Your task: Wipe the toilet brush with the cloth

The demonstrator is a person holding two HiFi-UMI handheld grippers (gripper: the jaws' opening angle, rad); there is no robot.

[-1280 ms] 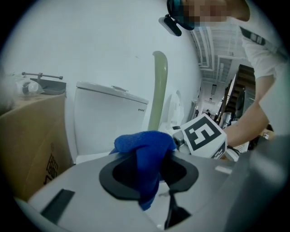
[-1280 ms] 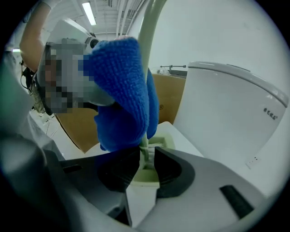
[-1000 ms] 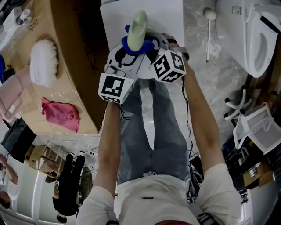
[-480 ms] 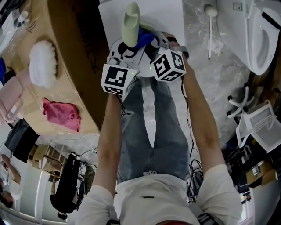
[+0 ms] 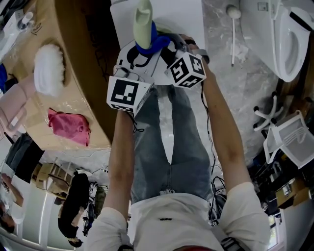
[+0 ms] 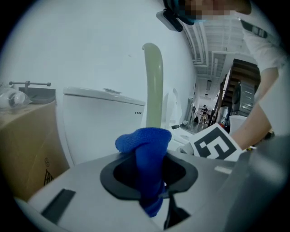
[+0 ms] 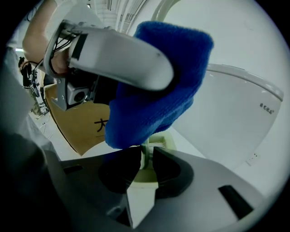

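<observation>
1. Toilet brush (image 6: 153, 81): pale green, held up off any surface. Its rounded handle stands upright in the left gripper view. In the head view it juts out past both grippers, over a white surface (image 5: 191, 14).
2. Blue cloth (image 7: 158, 86): bunched and folded round the lower part of the brush handle, touching it. The upper length of the handle shows bare above it.
3. Left gripper (image 6: 149, 181): jaws clamped on the blue cloth, which fills the gap between the pads and bulges out in a fold above them. Through the cloth it bears on the brush handle from the side.
4. Right gripper (image 7: 146, 161): jaws closing, with the thin green stalk of the brush between them and a pad against each side of it. The cloth sits just beyond these jaws, further along the brush, with one pale finger (image 7: 122, 59) of the left gripper lying across it.
5. Both grippers: side by side and close together at the brush, with their marker cubes near each other in the head view.
6. Toilet (image 5: 287, 44): white, at the right edge of the head view, well apart from the brush.
7. Pink cloth (image 5: 68, 126): lying on a brown cardboard surface (image 5: 88, 73) at the left, well apart from the grippers.
</observation>
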